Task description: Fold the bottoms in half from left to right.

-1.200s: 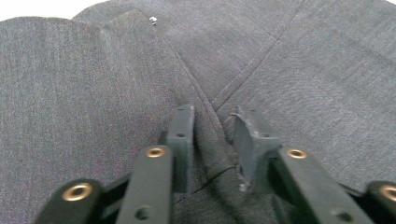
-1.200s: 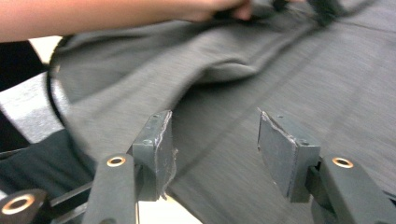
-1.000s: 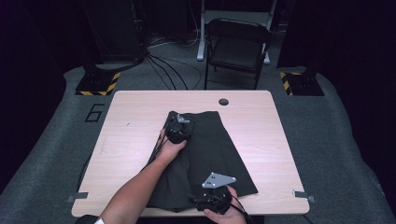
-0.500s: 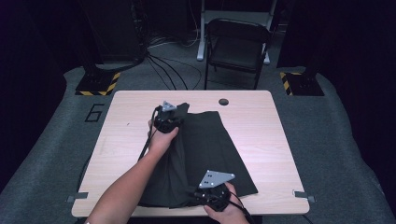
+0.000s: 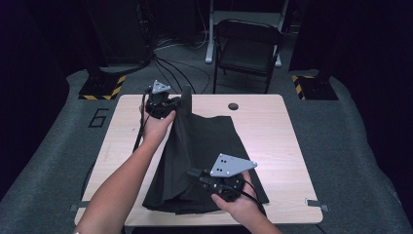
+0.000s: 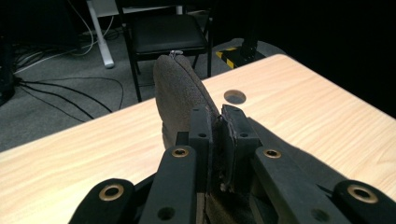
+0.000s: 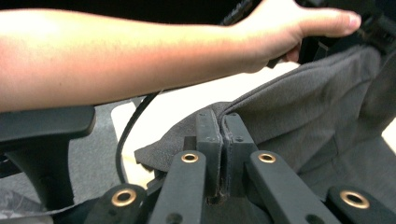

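Observation:
A dark grey cloth (image 5: 209, 141) lies along the middle of the wooden table (image 5: 277, 131), with its left side pulled up into a ridge. My left gripper (image 5: 179, 101) is raised over the far edge of the table, shut on the cloth's far corner, which stands up past the jaws (image 6: 180, 88). In the left gripper view the gripper (image 6: 218, 116) pinches the fabric flat. My right gripper (image 5: 193, 174) is near the front edge, shut on the cloth's near corner. In the right gripper view the gripper (image 7: 220, 122) holds the fabric edge (image 7: 299, 102), with the other forearm (image 7: 116, 56) beyond.
A round cable hole (image 5: 233, 106) sits in the table's far side, right of the cloth. A black folding chair (image 5: 248, 48) and floor cables (image 5: 170, 68) are behind the table. Bare wood shows on both sides of the cloth.
Both hands have risen. The left gripper has carried the far corner up and away, and the right gripper has lifted the near corner, so the cloth's left side now stands in a ridge.

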The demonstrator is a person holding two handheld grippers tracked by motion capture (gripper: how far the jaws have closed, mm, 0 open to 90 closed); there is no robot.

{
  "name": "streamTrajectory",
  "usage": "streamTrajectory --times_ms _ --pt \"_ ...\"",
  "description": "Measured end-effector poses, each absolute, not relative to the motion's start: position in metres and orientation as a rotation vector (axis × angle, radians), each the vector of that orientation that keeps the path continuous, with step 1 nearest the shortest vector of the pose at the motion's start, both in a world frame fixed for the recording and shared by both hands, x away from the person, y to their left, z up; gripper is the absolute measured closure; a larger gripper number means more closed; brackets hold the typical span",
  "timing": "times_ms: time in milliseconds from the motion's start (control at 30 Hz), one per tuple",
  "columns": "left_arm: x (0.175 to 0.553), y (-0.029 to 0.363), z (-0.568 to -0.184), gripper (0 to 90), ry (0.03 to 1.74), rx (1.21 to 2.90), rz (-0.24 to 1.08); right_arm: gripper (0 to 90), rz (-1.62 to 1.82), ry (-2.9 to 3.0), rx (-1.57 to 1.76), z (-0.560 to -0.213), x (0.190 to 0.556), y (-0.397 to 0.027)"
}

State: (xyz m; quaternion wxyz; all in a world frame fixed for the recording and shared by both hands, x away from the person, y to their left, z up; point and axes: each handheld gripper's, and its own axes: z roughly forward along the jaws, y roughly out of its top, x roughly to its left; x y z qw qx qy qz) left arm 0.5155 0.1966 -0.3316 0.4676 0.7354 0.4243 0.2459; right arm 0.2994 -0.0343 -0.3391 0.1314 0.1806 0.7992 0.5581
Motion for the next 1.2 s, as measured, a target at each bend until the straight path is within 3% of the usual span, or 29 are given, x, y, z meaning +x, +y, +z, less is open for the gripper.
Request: streamTrajectory --times_ms 267,533,1200 --pt "0.524 0.176 -0.309 82.8 1.053 1.842 0.605 87.1 1.637 2.248 0.49 -0.306 0.301 -0.041" --pt "0.534 0.135 -0.315 82.8 1.023 1.86 0.575 87.1 1.646 2.189 0.572 -0.301 0.302 -0.07" --pt "0.554 0.032 -0.384 82.6 0.978 1.984 0.506 87.0 1.531 2.116 0.919 -0.37 0.286 -0.148"
